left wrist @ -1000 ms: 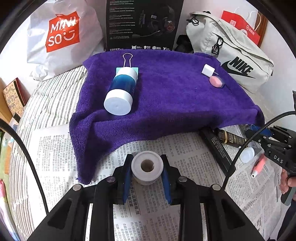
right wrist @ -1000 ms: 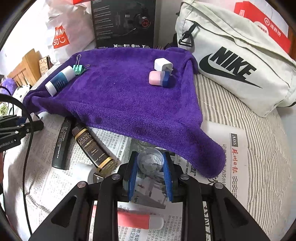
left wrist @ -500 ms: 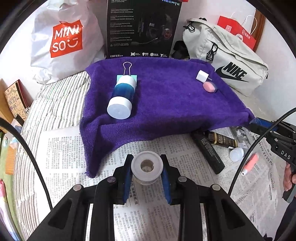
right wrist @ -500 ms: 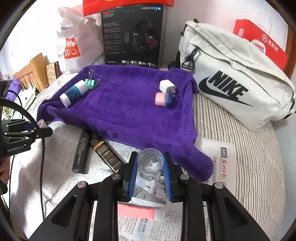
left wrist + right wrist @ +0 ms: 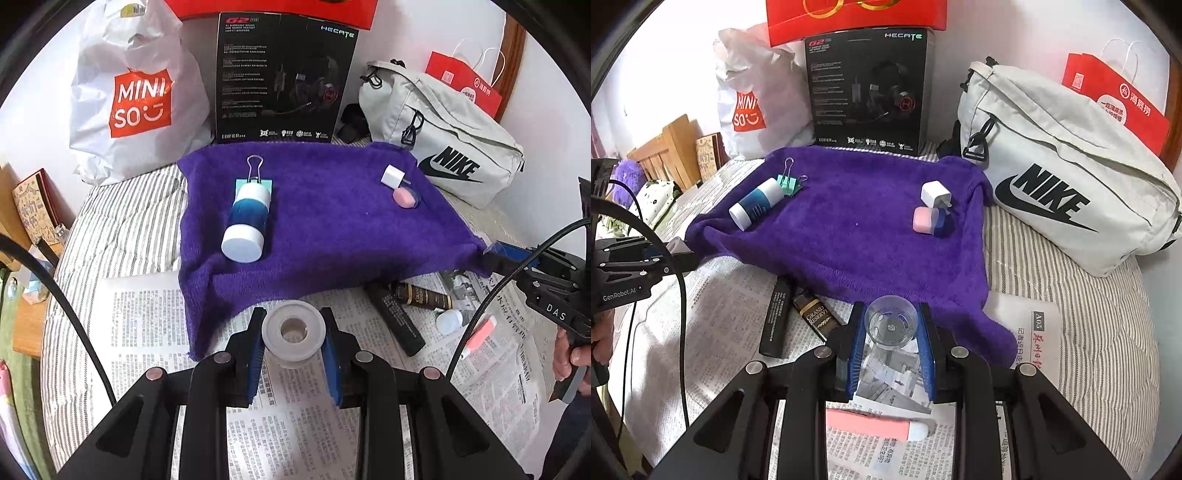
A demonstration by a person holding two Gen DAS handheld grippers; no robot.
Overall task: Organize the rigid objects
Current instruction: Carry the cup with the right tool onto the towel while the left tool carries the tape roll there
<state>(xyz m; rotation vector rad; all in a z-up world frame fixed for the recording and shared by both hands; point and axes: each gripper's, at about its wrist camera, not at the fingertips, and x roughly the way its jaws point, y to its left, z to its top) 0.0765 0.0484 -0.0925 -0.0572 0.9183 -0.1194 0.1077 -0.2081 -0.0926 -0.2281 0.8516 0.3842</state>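
My left gripper [image 5: 293, 338] is shut on a white tape roll [image 5: 293, 334], held above the newspaper in front of the purple towel [image 5: 325, 229]. My right gripper [image 5: 892, 328] is shut on a clear plastic cup [image 5: 892, 325] near the towel's [image 5: 849, 229] front edge. On the towel lie a blue and white bottle [image 5: 245, 221], a teal binder clip [image 5: 255, 173], a white charger plug [image 5: 392, 176] and a pink and blue case [image 5: 405, 196]. These also show in the right wrist view: the bottle [image 5: 755, 205], clip [image 5: 788, 182], plug [image 5: 935, 192], case [image 5: 929, 220].
On the newspaper lie a black tube [image 5: 775, 317], a brown Grand Reserve bottle [image 5: 814, 317] and a pink tube [image 5: 875, 424]. A small white-capped bottle [image 5: 450, 320] lies beside them. A Nike bag [image 5: 1067, 173], a black headset box [image 5: 868, 88] and a Miniso bag [image 5: 136, 92] stand behind.
Both grippers have pulled back and risen from the towel, each keeping hold of its object. More of the bags and box behind has come into view.
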